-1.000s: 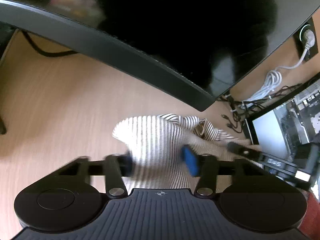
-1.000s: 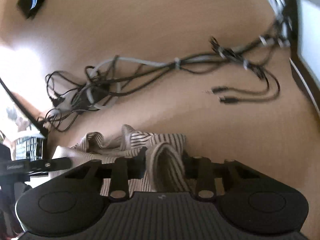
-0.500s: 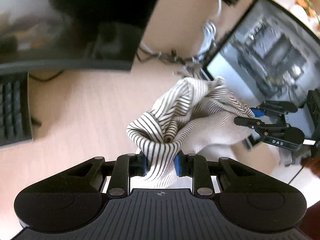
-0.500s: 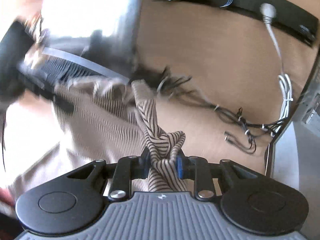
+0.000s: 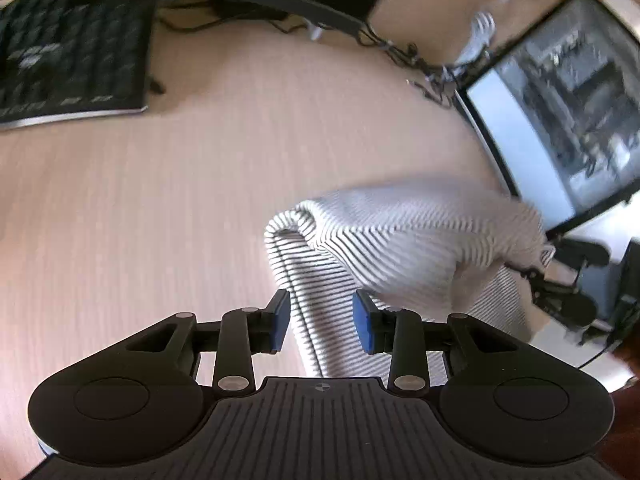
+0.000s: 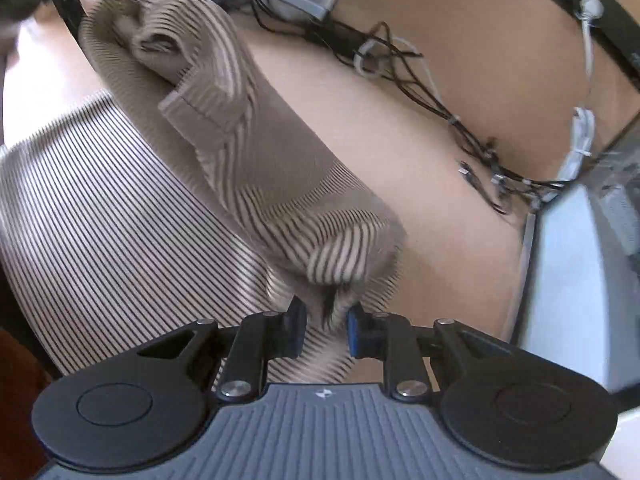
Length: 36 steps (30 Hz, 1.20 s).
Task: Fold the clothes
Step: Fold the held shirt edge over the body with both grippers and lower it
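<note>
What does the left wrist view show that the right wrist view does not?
Only the left wrist view shows the keyboard and the left claw, its jaws apart around the striped garment. Only the right wrist view shows the right claw and a cuffed sleeve. Both show the garment, wooden desk and tangled cables.

Striped garment [image 5: 400, 248] lay on desk [image 5: 160, 208]; keyboard [image 5: 72, 52] far left, monitor [image 5: 568, 104] right, cables [image 6: 440, 92] behind.

I'm at an office desk setup: wooden counter [image 5: 192, 208], keyboard [image 5: 68, 56], monitor [image 5: 560, 104], tangled cables [image 6: 420, 76].
</note>
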Each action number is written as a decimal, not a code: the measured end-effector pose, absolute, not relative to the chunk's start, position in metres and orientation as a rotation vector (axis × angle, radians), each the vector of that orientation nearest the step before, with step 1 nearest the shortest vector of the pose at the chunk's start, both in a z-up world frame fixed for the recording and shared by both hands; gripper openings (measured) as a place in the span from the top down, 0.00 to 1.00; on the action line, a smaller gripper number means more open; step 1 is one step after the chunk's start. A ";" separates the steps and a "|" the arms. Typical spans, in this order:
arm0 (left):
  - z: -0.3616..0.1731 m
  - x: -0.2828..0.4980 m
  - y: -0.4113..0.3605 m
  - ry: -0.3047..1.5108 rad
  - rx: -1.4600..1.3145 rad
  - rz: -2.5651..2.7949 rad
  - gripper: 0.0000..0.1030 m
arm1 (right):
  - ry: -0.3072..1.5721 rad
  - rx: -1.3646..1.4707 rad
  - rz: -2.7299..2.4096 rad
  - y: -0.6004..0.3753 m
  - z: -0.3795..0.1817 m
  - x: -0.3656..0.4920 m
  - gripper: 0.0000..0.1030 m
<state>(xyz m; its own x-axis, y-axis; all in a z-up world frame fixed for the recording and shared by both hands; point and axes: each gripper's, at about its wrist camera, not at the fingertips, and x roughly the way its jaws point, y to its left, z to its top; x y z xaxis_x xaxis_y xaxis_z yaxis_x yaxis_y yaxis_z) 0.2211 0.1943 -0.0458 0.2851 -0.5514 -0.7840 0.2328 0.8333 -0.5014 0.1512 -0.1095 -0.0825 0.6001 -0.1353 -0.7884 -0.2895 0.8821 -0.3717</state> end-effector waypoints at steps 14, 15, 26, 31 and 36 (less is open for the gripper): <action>-0.031 0.230 0.240 1.048 -0.860 -0.520 0.09 | 0.857 0.491 -0.009 -0.204 -0.034 0.162 0.43; -0.024 0.231 0.243 1.023 -0.860 -0.514 0.08 | 0.862 0.496 0.001 -0.201 -0.038 0.169 0.41; -0.065 0.256 0.185 1.227 -0.927 -0.536 0.05 | 1.034 0.673 0.016 -0.191 -0.108 0.200 0.33; -0.093 0.271 0.159 1.291 -0.896 -0.524 0.10 | 1.028 0.590 0.081 -0.171 -0.109 0.211 0.47; -0.075 0.296 0.157 1.203 -0.846 -0.527 0.43 | 0.987 0.445 0.100 -0.157 -0.101 0.247 0.73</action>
<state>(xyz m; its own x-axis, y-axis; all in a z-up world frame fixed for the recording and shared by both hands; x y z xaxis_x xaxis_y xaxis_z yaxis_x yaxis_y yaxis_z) 0.2964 0.1571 -0.0748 0.2992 -0.7507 -0.5890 -0.0764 0.5964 -0.7990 0.2468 -0.1573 -0.1010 0.5547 0.2801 -0.7835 0.1174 0.9059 0.4069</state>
